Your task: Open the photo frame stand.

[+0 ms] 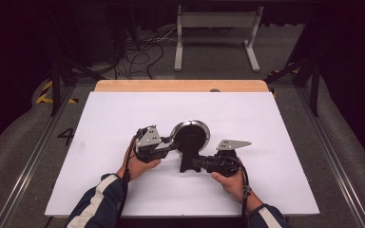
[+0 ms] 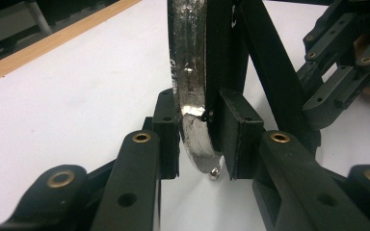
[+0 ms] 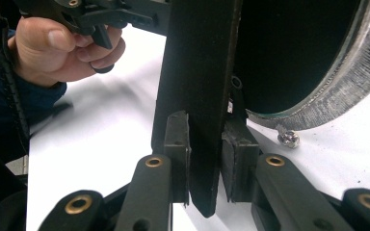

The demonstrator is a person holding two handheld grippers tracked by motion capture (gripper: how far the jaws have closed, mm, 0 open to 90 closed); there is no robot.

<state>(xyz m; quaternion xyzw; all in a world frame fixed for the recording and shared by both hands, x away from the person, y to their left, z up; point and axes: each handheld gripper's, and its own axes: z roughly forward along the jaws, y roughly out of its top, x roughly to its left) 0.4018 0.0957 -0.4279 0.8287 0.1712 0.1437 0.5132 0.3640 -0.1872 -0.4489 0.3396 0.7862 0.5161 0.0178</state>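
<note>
Left claw (image 1: 173,144) pinching silver rim of round mirror (image 1: 190,135), disc standing on edge mid-worktop. Right claw (image 1: 193,164) gripping mirror's black stand (image 1: 186,161), pads pressed on either side. Small silver nut (image 3: 289,138) lying beside rim. White sheet covering wooden worktop (image 1: 123,109). Dark room, cables trailing on floor (image 1: 142,57) behind. Painted "4" (image 1: 66,136) showing left of worktop.

— Position of the round mirror (image 1: 190,136)?
— On the white sheet (image 1: 275,180), near its middle; wooden table edge (image 1: 180,85) behind.
— Left of it?
— Left gripper (image 1: 173,144), at the rim.
— In front?
— Its stand (image 1: 186,164); right gripper (image 1: 197,164) just right of that.
— Behind the table?
— A metal frame (image 1: 216,35) on the floor.
</note>
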